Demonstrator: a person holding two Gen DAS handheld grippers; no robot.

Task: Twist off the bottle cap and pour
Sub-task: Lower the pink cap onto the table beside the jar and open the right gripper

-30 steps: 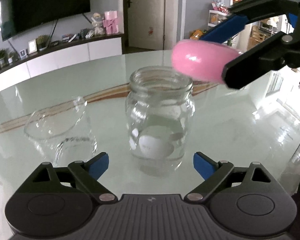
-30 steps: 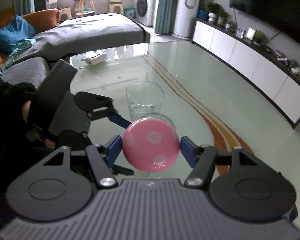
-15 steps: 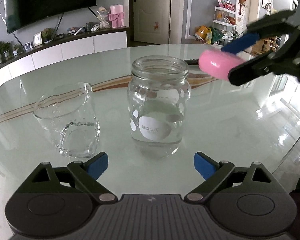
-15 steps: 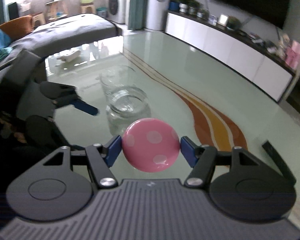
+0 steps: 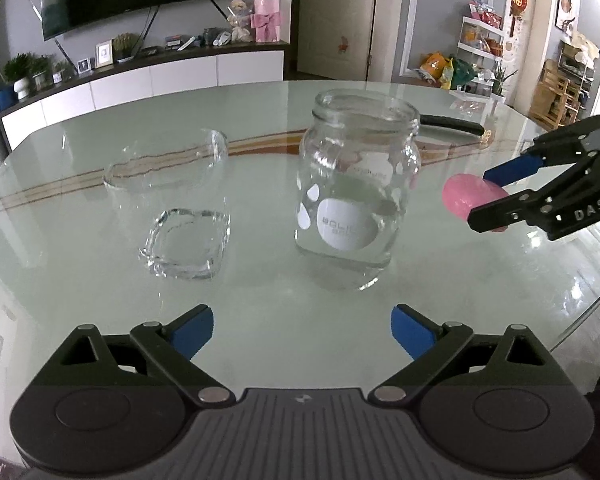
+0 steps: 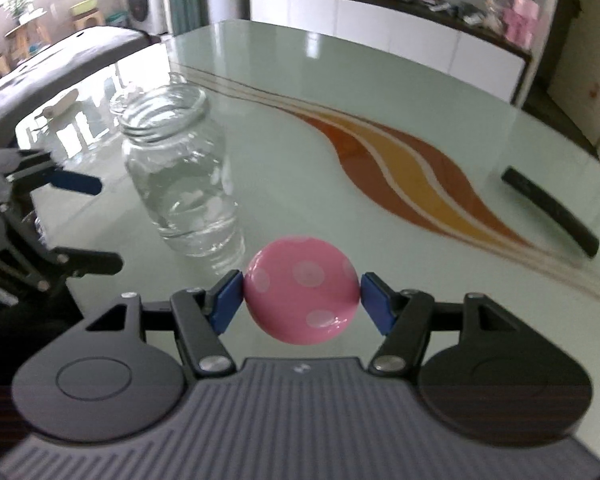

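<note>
My right gripper (image 6: 302,299) squeezes the pink dotted cap (image 6: 301,289) between its blue pads, above the glass table (image 6: 380,100). My left gripper (image 5: 302,330) has just been opening wider and grips nothing. The open glass jar (image 5: 358,196) stands on the table, just past it. A drinking glass (image 5: 176,210) stands beside the jar.

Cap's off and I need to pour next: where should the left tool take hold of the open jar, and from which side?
Grip the jar across its wide body at label height, below the narrower threaded neck. It stands upright ahead of the open, empty left tool, so come in level from the near side. This keeps clear of the glass cup beside it and the right tool holding the pink cap.
</note>
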